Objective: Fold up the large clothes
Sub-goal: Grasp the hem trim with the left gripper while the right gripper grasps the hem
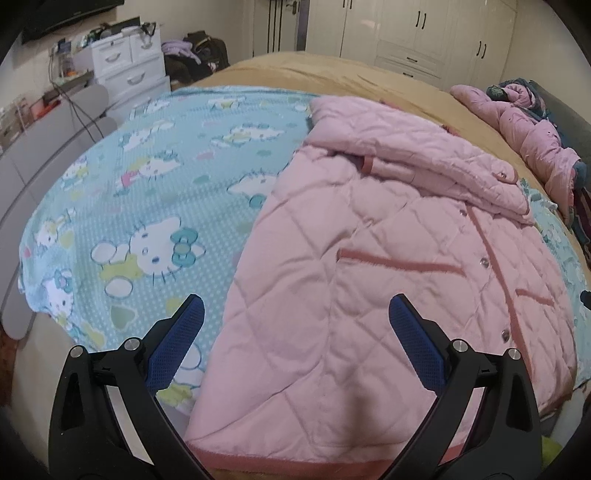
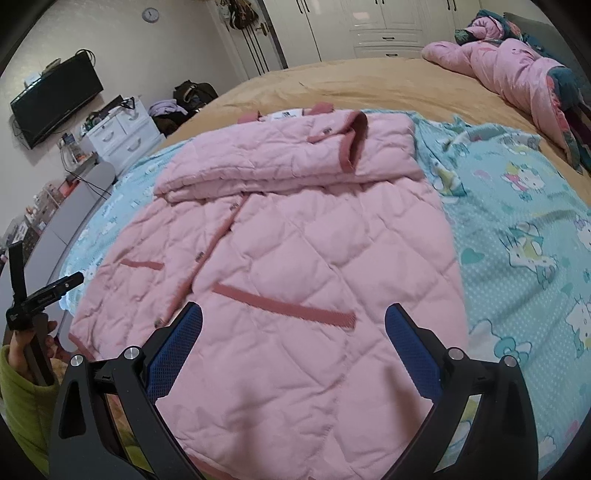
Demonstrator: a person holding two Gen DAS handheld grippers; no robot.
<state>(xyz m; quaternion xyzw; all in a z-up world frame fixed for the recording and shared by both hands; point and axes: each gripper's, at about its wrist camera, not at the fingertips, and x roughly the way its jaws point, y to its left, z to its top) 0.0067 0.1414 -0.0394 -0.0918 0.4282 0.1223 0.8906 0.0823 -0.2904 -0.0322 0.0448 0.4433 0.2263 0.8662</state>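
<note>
A large pink quilted coat [image 1: 369, 258] lies front up on a teal cartoon-print sheet [image 1: 155, 192] on the bed. Both sleeves are folded across its upper part, near the collar. Its darker pink hem lies at the near edge of the bed. It also shows in the right wrist view [image 2: 295, 240]. My left gripper [image 1: 295, 314] is open and empty, just above the coat's lower left part. My right gripper [image 2: 293, 317] is open and empty, just above the coat's lower right part. The left gripper also shows at the left edge of the right wrist view [image 2: 48, 291].
The teal sheet [image 2: 517, 229] lies over a tan bedspread [image 1: 332, 74]. Another pink padded garment [image 2: 517, 70] is bunched at the bed's far right. White drawers [image 1: 129, 66], a dark clothes pile [image 1: 195, 55], a wall TV [image 2: 55, 99] and wardrobes [image 1: 424, 29] stand beyond the bed.
</note>
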